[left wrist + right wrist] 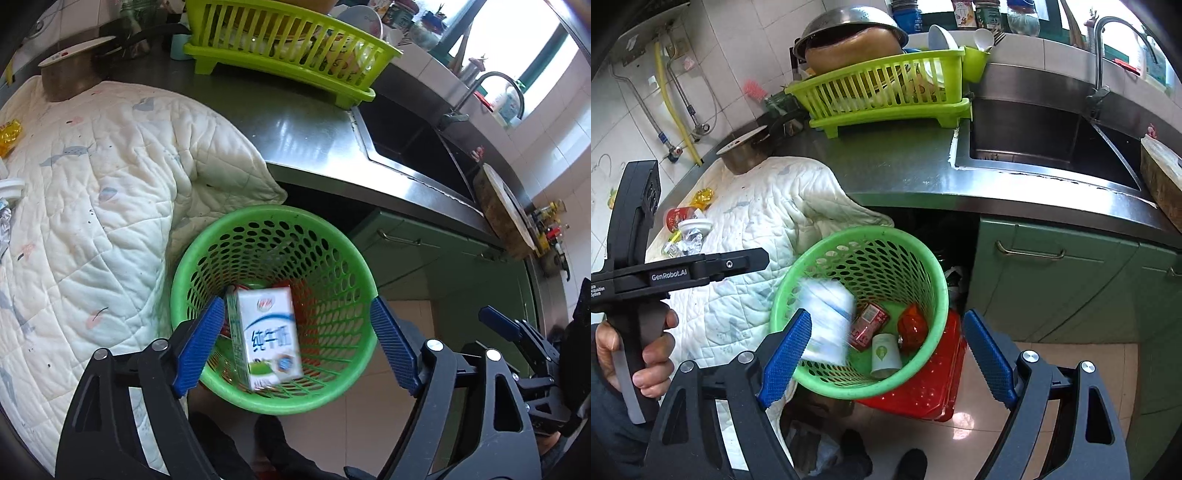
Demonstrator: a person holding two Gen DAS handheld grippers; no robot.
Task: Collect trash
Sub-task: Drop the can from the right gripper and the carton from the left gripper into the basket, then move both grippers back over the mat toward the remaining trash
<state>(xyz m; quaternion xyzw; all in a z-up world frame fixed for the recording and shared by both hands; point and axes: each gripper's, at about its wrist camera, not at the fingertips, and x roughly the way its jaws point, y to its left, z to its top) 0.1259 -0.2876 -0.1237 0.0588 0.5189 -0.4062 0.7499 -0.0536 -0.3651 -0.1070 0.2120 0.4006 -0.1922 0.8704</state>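
With both the left gripper and right gripper gaping empty, the carton is dropping into the bin; it's risking clipping the near rim, bouncing out.

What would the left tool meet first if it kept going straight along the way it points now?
Probably the milk carton, blurred and apparently dropping between the left tool's open, non-touching pads into the green basket. Once it has fallen, the basket's inside would come next; depth is hard to judge.
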